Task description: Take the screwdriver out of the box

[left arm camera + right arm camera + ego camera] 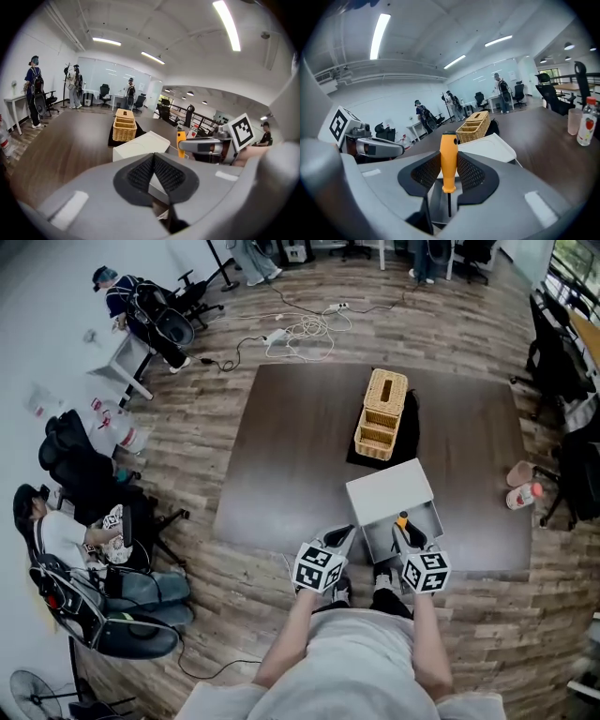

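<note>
As framed from the head view, table [300,446]: dark brown; person stood at its 6 o'clock edge.
Wicker basket [382,415]: at 12 o'clock from the box, well apart from both grippers.
Box [379,538]: grey, open, by the table's 6 o'clock edge; pale lid [389,491] lay over its 12 o'clock part.
Left gripper [153,157]: at 9 o'clock of the right one, pads pressed together, nothing between them.
Right gripper [449,163]: over the open box, jaws clamped on the orange handle.
Screwdriver [449,157]: upright in the right jaws, handle up, thin shaft pointing down toward the box.
Progress: grasp looked done; the tool seemed raised but was not clear of the box.
Left to do: likely carrying it away from the box.
</note>
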